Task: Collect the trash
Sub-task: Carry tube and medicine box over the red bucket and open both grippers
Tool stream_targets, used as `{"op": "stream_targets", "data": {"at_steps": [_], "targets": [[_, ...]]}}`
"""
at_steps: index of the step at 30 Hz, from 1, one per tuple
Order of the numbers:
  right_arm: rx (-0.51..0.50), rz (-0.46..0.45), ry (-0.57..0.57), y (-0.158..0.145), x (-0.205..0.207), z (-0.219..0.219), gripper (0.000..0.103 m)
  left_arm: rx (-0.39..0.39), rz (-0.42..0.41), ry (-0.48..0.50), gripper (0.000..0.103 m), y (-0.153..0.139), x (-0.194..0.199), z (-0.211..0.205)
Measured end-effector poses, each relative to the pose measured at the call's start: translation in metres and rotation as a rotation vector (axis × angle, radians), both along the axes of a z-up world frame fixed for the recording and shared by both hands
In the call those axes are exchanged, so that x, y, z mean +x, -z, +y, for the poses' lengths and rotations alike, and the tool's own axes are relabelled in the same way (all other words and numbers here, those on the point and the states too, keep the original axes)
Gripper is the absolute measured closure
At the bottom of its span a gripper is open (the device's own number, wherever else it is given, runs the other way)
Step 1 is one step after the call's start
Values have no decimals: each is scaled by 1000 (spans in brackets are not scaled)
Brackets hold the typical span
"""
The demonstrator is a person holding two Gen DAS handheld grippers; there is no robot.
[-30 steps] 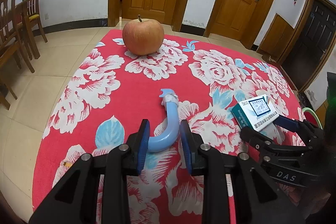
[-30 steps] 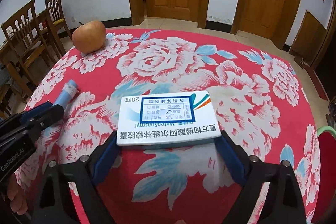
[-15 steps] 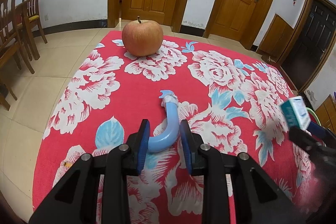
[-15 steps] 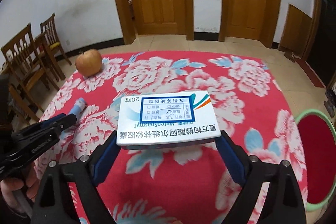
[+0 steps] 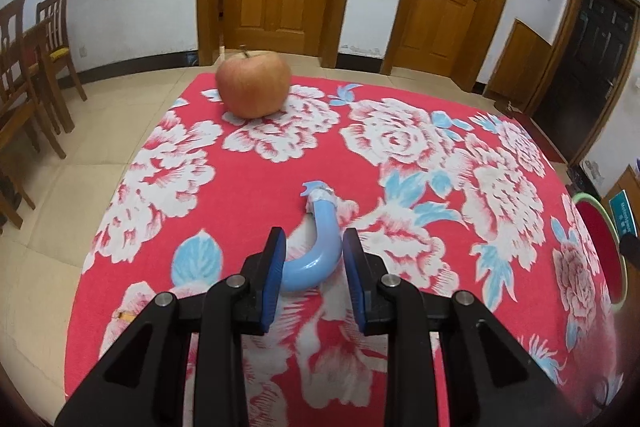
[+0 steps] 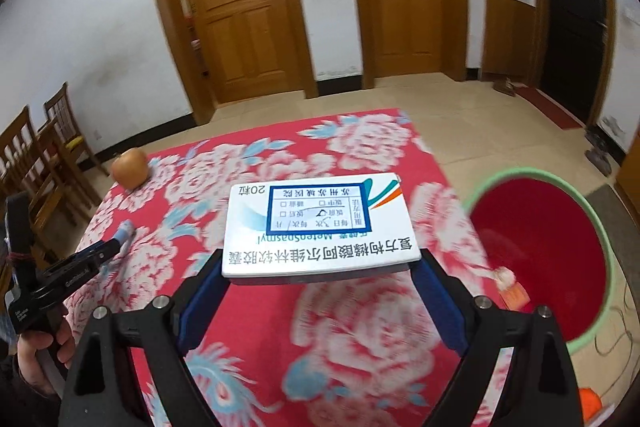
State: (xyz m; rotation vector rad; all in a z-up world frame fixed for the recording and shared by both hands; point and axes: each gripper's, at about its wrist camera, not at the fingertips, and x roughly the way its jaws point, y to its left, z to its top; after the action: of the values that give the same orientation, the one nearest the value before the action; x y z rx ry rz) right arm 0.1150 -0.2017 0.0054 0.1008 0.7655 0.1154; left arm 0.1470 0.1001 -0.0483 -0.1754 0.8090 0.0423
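Between the right gripper's (image 6: 320,269) pads sits the clamped medicine box (image 6: 320,225), beside the bin (image 6: 560,251).

My right tongs (image 6: 320,269) grip a white medicine box (image 6: 320,223) above the flowered tabletop (image 6: 360,327), beside a red bin (image 6: 540,247) with a green rim.
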Motion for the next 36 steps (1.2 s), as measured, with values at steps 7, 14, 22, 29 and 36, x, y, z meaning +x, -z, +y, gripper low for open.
{"op": "stream_targets", "data": {"at_steps": [7, 14, 22, 29, 36], "targets": [[62, 11, 150, 7, -18, -55, 11, -14, -30, 53, 75, -13, -7, -16], [95, 23, 291, 15, -34, -110, 11, -11, -59, 113, 75, -32, -16, -38], [146, 61, 407, 35, -42, -152, 11, -80, -41, 191, 77, -46, -20, -65], [209, 67, 436, 45, -44, -174, 11, -27, -13, 169, 77, -50, -20, -59], [243, 47, 438, 45, -47, -184, 11, 38, 57, 139, 72, -34, -13, -46]]}}
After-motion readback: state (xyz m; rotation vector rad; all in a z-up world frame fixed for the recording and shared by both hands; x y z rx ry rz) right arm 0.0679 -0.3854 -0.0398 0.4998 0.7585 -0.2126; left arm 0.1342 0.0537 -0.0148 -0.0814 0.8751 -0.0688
